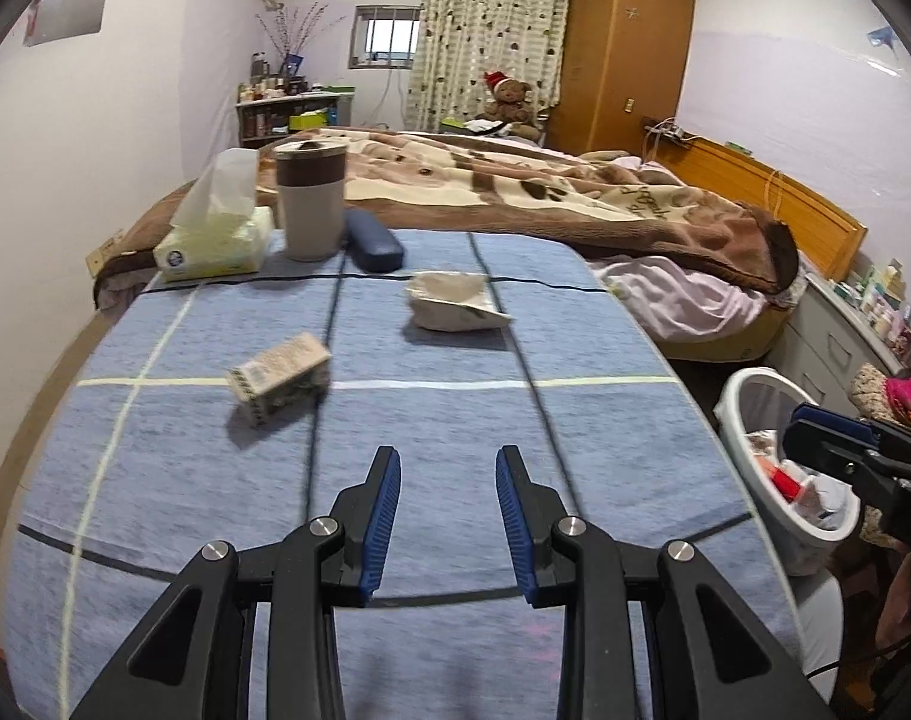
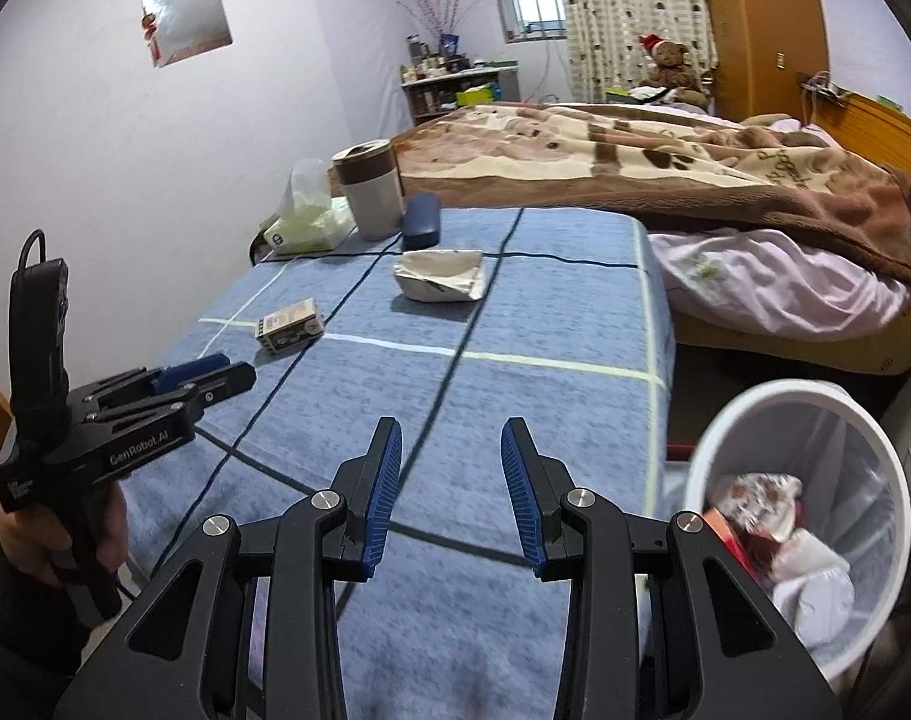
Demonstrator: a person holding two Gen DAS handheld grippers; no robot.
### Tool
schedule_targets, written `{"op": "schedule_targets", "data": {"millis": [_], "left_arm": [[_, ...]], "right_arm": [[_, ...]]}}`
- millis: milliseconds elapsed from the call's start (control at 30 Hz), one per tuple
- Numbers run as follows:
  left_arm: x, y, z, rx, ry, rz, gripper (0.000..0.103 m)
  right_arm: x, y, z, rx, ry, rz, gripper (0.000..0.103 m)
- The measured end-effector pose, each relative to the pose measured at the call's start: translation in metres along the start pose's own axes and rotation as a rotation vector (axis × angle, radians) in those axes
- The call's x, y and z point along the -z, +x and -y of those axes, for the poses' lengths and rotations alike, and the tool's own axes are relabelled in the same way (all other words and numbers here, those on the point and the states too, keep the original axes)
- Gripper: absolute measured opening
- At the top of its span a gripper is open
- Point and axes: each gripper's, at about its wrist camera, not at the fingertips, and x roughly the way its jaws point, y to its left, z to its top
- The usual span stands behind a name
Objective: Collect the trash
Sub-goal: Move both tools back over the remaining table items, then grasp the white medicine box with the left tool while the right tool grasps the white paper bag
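Observation:
A small printed carton (image 1: 280, 377) lies on the blue checked tablecloth (image 1: 431, 420), left of centre; it also shows in the right wrist view (image 2: 290, 324). A crumpled white paper wrapper (image 1: 455, 302) lies farther back; it shows in the right wrist view too (image 2: 440, 275). My left gripper (image 1: 448, 468) is open and empty above the near part of the table. My right gripper (image 2: 451, 441) is open and empty, over the table's right side beside the bin. A white trash bin (image 2: 704, 438) lined with a bag holds several pieces of trash; it stands right of the table (image 1: 749, 384).
A tissue pack (image 1: 215, 243), a lidded cup (image 1: 310, 198) and a dark blue glasses case (image 1: 374, 240) stand at the table's far edge. A bed with a brown blanket (image 1: 545, 186) lies behind. A drawer unit (image 1: 839, 330) is at the right.

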Motion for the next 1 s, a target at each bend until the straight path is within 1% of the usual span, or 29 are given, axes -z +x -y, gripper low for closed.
{"op": "schedule_targets", "data": {"millis": [33,100,167,267,467,533,600,633,833,867,933,1000], "left_arm": [[-0.002,0.002,-0.007,-0.004,0.0,0.002,0.035],[-0.006,0.006,-0.02,-0.013,-0.006,0.007,0.046],[-0.01,0.01,-0.034,-0.026,-0.018,0.012,0.047],[-0.017,0.018,-0.05,-0.067,-0.019,0.027,0.048],[-0.028,0.042,-0.083,-0.1,-0.028,0.022,0.048],[-0.031,0.052,-0.091,-0.106,-0.017,0.016,0.052],[-0.034,0.063,-0.097,-0.127,0.009,0.012,0.058],[-0.035,0.067,-0.099,-0.131,0.02,0.008,0.058],[-0.037,0.097,-0.11,-0.088,0.054,-0.039,0.059],[-0.037,0.1,-0.111,-0.081,0.059,-0.042,0.06],[-0.038,0.107,-0.112,-0.075,0.071,-0.048,0.065],[-0.038,0.111,-0.111,-0.067,0.09,-0.047,0.067]], "right_arm": [[-0.002,0.003,-0.002,-0.002,-0.006,-0.002,0.04],[-0.005,0.006,-0.005,-0.011,-0.016,-0.001,0.06],[-0.01,0.011,-0.006,-0.019,-0.026,0.001,0.061],[-0.017,0.021,-0.007,-0.021,-0.035,-0.008,0.061],[-0.03,0.045,-0.011,-0.028,-0.063,-0.032,0.061],[-0.035,0.055,-0.012,-0.031,-0.071,-0.042,0.061],[-0.039,0.065,-0.013,-0.036,-0.077,-0.051,0.061],[-0.041,0.07,-0.014,-0.037,-0.08,-0.056,0.061],[-0.048,0.099,-0.015,-0.03,-0.1,-0.078,0.061],[-0.05,0.104,-0.015,-0.029,-0.104,-0.084,0.061],[-0.053,0.112,-0.014,-0.024,-0.116,-0.089,0.061],[-0.058,0.12,-0.014,-0.015,-0.131,-0.088,0.061]]}}
